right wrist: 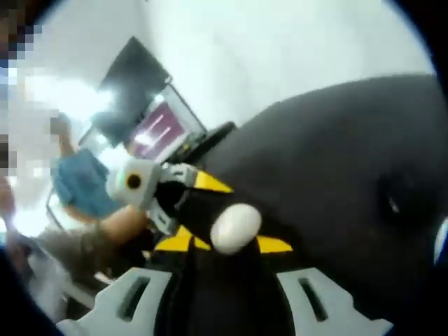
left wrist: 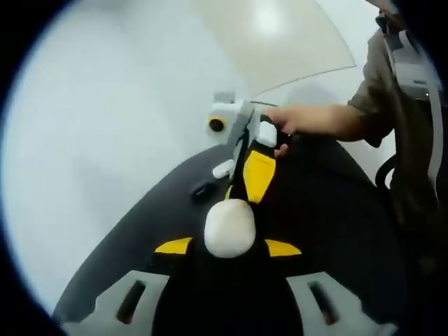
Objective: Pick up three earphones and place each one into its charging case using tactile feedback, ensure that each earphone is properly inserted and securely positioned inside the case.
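A white rounded charging case [left wrist: 229,227] sits at the tip of my left gripper [left wrist: 229,241], whose jaws are shut on it. My right gripper [left wrist: 241,189], held by a hand [left wrist: 308,119], comes down from above until its tip meets the case. In the right gripper view the same white case [right wrist: 236,227] lies at the tip of my right gripper [right wrist: 234,241], and the left gripper [right wrist: 199,203] reaches it from the left. A small white earphone [left wrist: 223,169] and a small black piece [left wrist: 203,190] lie on the black mat [left wrist: 322,210] beyond the case.
The black mat lies on a white table [left wrist: 105,140], with a pale sheet [left wrist: 280,42] at the far side. The person [left wrist: 413,140] stands at the right. A lit screen [right wrist: 157,129] and someone in blue [right wrist: 77,182] are in the background. A dark spot [right wrist: 392,199] lies on the mat.
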A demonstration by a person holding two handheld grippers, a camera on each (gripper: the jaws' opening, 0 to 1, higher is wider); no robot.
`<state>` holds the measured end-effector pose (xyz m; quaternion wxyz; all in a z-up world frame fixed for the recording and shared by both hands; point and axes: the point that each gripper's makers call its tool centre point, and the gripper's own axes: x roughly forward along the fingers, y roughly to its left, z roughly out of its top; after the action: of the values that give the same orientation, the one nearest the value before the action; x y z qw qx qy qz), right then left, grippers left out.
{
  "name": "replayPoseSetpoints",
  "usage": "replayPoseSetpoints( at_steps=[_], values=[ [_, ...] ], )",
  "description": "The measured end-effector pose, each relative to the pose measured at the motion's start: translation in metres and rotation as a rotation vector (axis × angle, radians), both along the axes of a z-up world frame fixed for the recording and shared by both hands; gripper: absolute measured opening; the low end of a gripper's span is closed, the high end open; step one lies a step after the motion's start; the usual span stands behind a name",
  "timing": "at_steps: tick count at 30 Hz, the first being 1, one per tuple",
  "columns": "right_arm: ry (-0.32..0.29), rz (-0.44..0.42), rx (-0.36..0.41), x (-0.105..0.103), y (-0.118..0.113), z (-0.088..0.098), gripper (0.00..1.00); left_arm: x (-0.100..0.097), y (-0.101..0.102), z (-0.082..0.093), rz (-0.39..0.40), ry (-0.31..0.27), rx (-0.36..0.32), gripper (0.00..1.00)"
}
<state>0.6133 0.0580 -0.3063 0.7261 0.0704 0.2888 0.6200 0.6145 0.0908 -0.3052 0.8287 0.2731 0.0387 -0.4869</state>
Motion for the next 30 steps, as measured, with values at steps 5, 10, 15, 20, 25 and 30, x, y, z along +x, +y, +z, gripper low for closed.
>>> replayPoseSetpoints(
  at_steps=[5,10,15,20,25,30],
  values=[
    [-0.202,-0.022,-0.045,-0.004,-0.022,0.009,0.35,0.006,0.001,-0.003,0.006,0.103,-0.021,0.4],
    [-0.462,-0.081,-0.024,0.012,-0.031,0.037,0.38,-0.001,0.006,-0.003,0.013,0.111,-0.019,0.4],
    [-0.501,-0.001,-0.069,0.004,-0.01,0.025,0.46,-0.008,0.032,0.01,0.083,0.087,-0.096,0.4],
    [-0.5,0.043,-0.107,0.004,0.01,0.0,0.49,-0.015,0.059,0.016,0.146,0.077,-0.176,0.38],
    [-0.526,0.056,-0.148,0.017,0.028,-0.019,0.45,-0.022,0.069,0.013,0.169,0.042,-0.212,0.36],
    [-0.587,0.026,-0.174,0.03,0.023,-0.013,0.41,-0.023,0.072,0.016,0.177,0.009,-0.261,0.34]
  ],
)
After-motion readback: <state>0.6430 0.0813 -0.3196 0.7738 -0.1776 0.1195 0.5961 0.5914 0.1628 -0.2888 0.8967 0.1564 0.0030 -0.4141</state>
